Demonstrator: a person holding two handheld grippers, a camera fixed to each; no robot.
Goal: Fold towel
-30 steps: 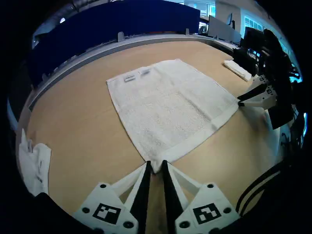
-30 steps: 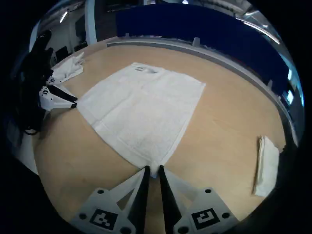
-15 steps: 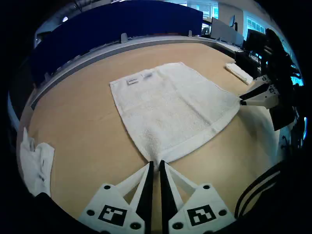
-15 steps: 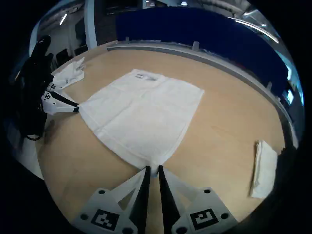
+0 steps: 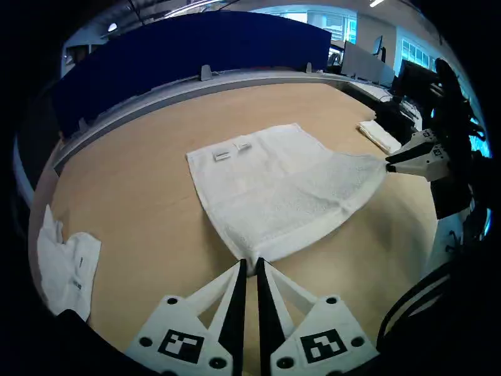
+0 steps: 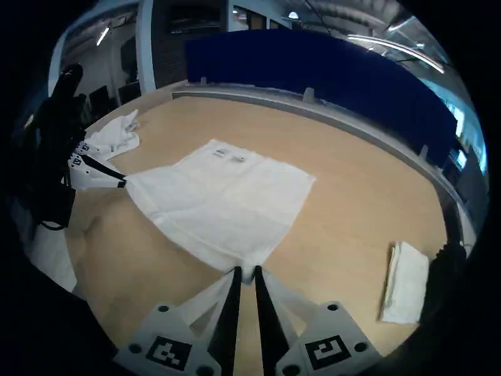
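the left gripper (image 5: 250,268) pinches one near corner of the white towel (image 5: 282,188) tight. the right gripper (image 6: 246,274) pinches the other near corner. that edge hangs up off the wooden table (image 5: 138,188), and the far half lies flat. a folded cloth (image 6: 404,282) sits off to one side.

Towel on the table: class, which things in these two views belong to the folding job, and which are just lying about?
In the job:
- spread towel
- left gripper, shut on one near corner
- right gripper, shut on the other near corner

Lying about:
- crumpled cloth at the table's edge
- folded cloth
- blue partition behind the table
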